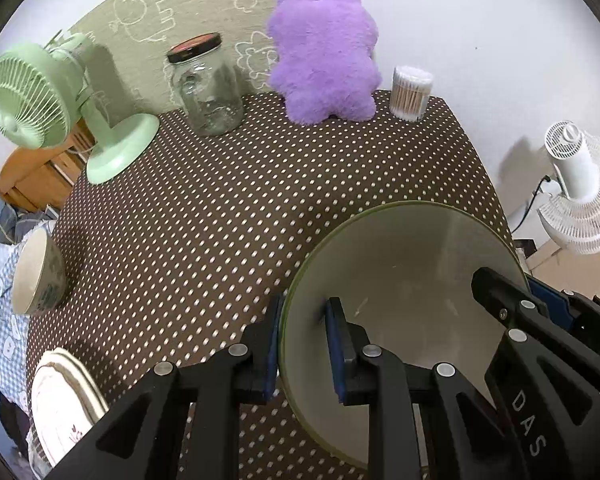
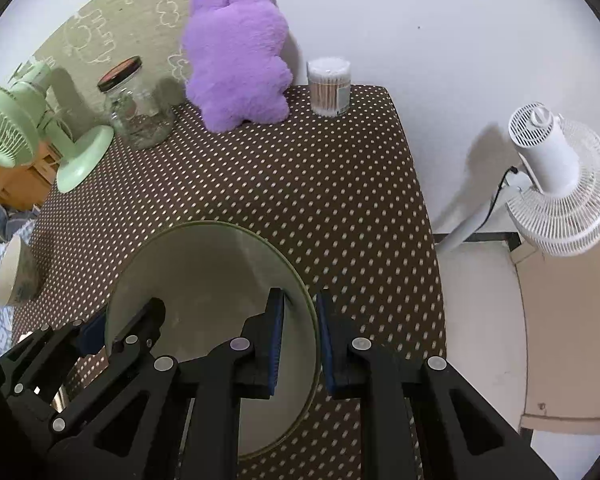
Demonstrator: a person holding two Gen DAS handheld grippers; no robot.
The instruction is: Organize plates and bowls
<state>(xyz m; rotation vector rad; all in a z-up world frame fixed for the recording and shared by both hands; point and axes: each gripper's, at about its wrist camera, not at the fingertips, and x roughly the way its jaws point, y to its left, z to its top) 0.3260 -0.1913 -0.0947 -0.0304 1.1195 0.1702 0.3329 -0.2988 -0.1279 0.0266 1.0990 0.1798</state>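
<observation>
I hold the large green-rimmed bowl (image 1: pixel 404 264) between both grippers, above the near part of the dotted brown surface (image 1: pixel 228 208). My left gripper (image 1: pixel 302 344) grips the bowl's left rim: one blue-padded finger sits outside the wall, the other inside, narrow and clamped on the rim. My right gripper (image 2: pixel 300 340) grips the opposite rim in the same way, with one finger inside the bowl and one outside, also narrow and clamped. Whether the bowl's base touches the surface or is clear of it cannot be told.

At the left edge of the surface, a small patterned bowl (image 1: pixel 38 276) lies tipped on its side. Near it, at the near-left corner, a stack of white plates (image 1: pixel 62 396) stands.

Along the far edge of the surface stand, from left to right, a green desk fan (image 1: pixel 60 108), a glass jar with a dark lid (image 1: pixel 206 84), a purple plush toy (image 1: pixel 324 52) and a clear tub of cotton swabs (image 1: pixel 411 92). Beyond the right edge of the surface, a white floor fan (image 2: pixel 560 180) stands against the wall.
</observation>
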